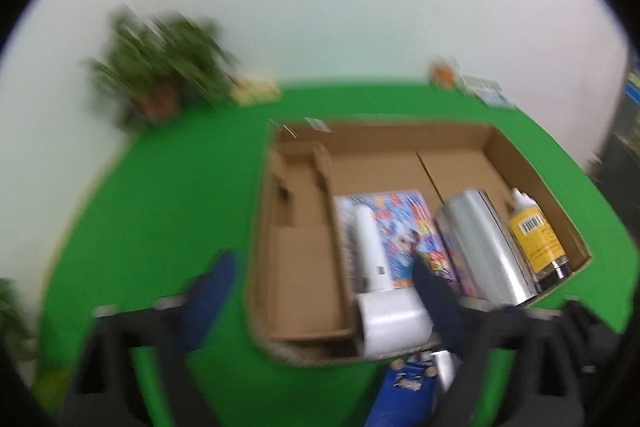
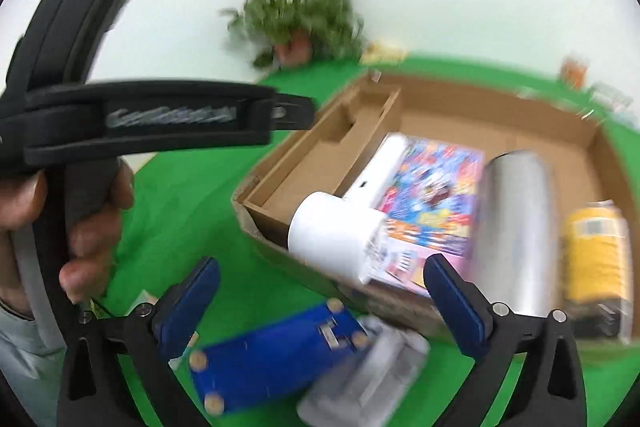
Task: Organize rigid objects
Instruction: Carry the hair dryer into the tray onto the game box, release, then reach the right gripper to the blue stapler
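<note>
An open cardboard box [image 1: 380, 167] [image 2: 460, 115] sits on the green table. Inside lie a white handled roller [image 1: 370, 243] [image 2: 336, 231], a colourful book [image 1: 400, 223] [image 2: 436, 187], a silver cylinder [image 1: 484, 243] [image 2: 516, 227] and a yellow bottle [image 1: 534, 235] [image 2: 596, 255]. My left gripper [image 1: 320, 291] is open over the box's near edge, its right finger beside the roller's head, not pressing it. My right gripper [image 2: 324, 307] is open above a blue board with wooden pegs [image 2: 272, 359] [image 1: 404, 395] and a white plastic packet [image 2: 372, 379], both in front of the box.
A potted plant [image 1: 160, 67] [image 2: 296, 23] stands at the table's far edge against the white wall, with small items [image 1: 480, 87] along that edge. In the right wrist view, a hand [image 2: 92, 223] holds the black left gripper body [image 2: 160, 119]. A cardboard insert [image 1: 300, 227] fills the box's left side.
</note>
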Motion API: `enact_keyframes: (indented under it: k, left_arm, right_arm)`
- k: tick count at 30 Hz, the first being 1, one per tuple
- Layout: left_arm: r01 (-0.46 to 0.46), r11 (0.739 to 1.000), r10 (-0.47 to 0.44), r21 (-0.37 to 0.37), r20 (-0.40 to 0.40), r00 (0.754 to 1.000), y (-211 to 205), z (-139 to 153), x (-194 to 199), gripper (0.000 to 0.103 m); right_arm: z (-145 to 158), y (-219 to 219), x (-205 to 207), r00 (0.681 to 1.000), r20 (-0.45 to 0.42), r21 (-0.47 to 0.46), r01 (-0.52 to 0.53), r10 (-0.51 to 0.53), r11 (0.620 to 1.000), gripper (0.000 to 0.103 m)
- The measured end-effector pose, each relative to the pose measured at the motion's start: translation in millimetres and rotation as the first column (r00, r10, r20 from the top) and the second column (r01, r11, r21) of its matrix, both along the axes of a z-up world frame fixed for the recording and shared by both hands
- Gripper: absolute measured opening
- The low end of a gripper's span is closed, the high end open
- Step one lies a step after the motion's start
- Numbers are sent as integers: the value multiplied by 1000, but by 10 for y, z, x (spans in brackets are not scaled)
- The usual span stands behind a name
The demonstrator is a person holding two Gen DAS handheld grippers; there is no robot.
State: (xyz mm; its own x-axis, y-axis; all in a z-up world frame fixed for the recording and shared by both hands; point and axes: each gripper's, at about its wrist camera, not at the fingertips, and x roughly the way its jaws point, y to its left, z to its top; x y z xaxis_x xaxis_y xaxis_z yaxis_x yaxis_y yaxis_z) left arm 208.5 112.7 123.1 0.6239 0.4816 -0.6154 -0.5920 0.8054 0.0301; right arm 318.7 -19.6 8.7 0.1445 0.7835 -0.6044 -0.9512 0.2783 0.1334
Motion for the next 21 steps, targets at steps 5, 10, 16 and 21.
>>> enact_keyframes:
  k: [5,10,16,21]
  left_arm:
    - [-66,990,67,126,-8,998,-526,-52,-495,100]
    - [-67,995,73,73,-76,994,-738,-278,-641,100]
    - [-52,997,59,62,-127,990,-881,-432,-604,100]
    - [-52,998,58,43,-160,985,-853,-575,-596,100]
  right_arm:
    - [-213,-431,-270,998,-4,-42,57,-58,997,102]
    - [-430,-704,-535,997,-37,-91,63,-66,994,102]
    - [-470,-855,-640,993,-55,-109,94,-101,990,102]
    - [-459,-860,-671,995,-44,-124,79,-85,989,102]
